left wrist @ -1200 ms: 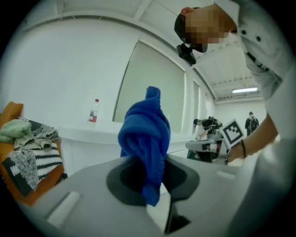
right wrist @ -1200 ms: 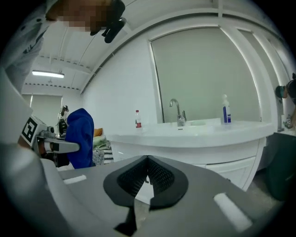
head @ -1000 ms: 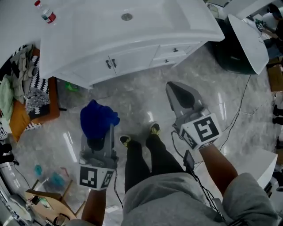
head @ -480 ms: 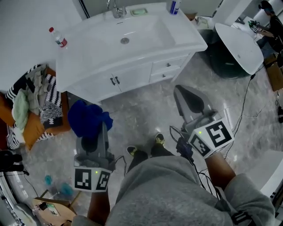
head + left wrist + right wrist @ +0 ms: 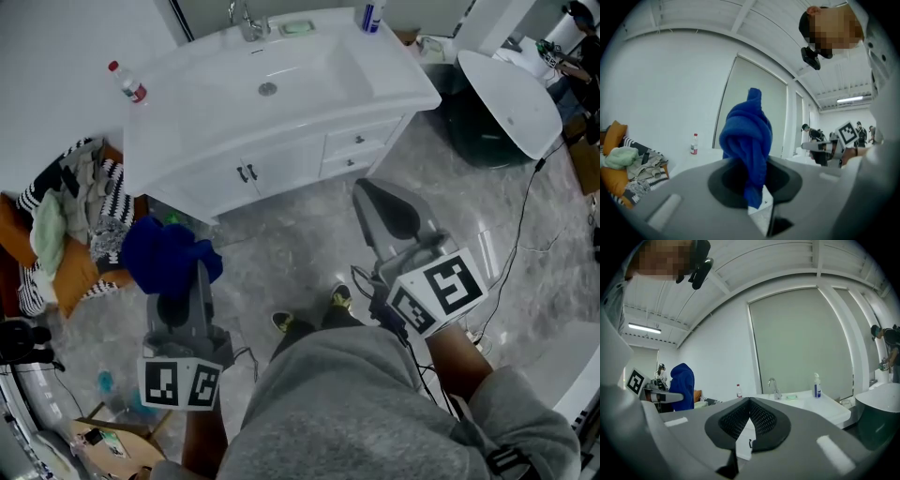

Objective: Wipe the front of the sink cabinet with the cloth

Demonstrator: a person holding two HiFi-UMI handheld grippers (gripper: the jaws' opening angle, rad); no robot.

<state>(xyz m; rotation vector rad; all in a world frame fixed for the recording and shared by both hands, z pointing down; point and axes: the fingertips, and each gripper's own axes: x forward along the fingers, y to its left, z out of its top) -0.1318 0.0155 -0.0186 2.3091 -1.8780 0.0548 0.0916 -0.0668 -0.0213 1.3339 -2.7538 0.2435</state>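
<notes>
Cloth (image 5: 167, 255), blue and bunched, is clamped in the left claw (image 5: 176, 286). Its long axis runs out along the jaws and points toward the left end of the white sink cabinet (image 5: 281, 169). It hangs above the floor (image 5: 281, 253), apart from the cabinet front. The right claw (image 5: 382, 208) is clenched on nothing, jaws together.

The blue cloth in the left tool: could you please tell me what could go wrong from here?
The cloth is bunched and pinched only by its lower end in the left tool, so pressing it on the cabinet front may pull it free. It could also snag on the door handles.
</notes>
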